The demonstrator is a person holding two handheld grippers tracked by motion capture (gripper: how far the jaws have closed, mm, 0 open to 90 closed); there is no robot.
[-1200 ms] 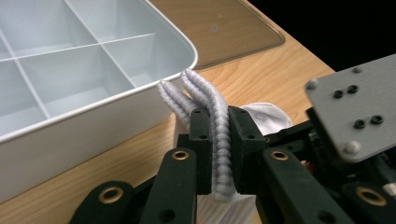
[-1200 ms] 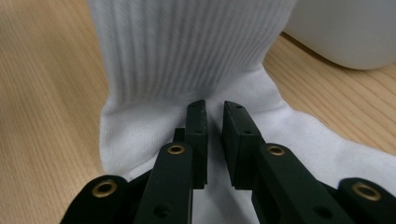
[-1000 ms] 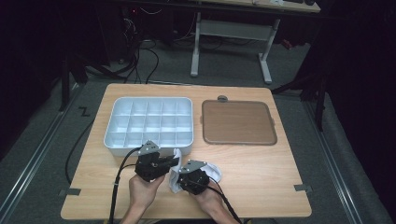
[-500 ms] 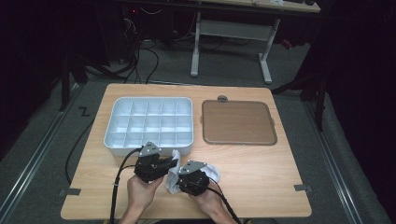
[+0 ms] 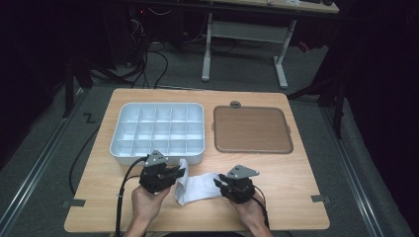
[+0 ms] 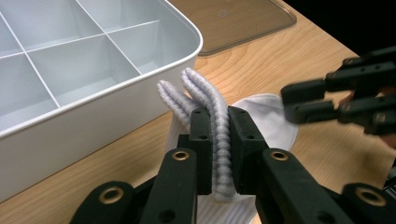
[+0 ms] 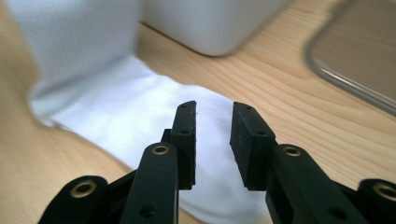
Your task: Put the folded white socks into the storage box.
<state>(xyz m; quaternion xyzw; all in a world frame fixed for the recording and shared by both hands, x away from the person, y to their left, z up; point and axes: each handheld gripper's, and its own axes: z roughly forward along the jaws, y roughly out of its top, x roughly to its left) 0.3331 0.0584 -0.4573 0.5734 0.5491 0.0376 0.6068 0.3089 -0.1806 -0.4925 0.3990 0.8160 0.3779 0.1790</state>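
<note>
A white sock [image 5: 198, 188] lies on the wooden table [image 5: 296, 177] between my two grippers. My left gripper [image 5: 180, 174] is shut on its ribbed cuff [image 6: 205, 93], which sticks up past the jaws [image 6: 218, 112] beside the tray wall. My right gripper [image 5: 218, 183] hovers at the sock's other end; its jaws have just been opening and nothing is between them [image 7: 212, 109]. The sock's flat foot part [image 7: 116, 107] spreads under and beyond them. From the left gripper view, the right gripper [image 6: 289, 100] appears at the right, blurred.
A white tray [image 5: 158, 104] divided into several compartments stands just behind the left gripper, its wall [image 6: 93, 116] close to the cuff. A brown see-through lid [image 5: 252, 129] lies flat to its right. Bare wood stretches to the right of the right gripper.
My right gripper has let go and swung to the right, away from the left one, with its jaws parted. The sock now lies stretched between the grippers. The left gripper has stayed put.
</note>
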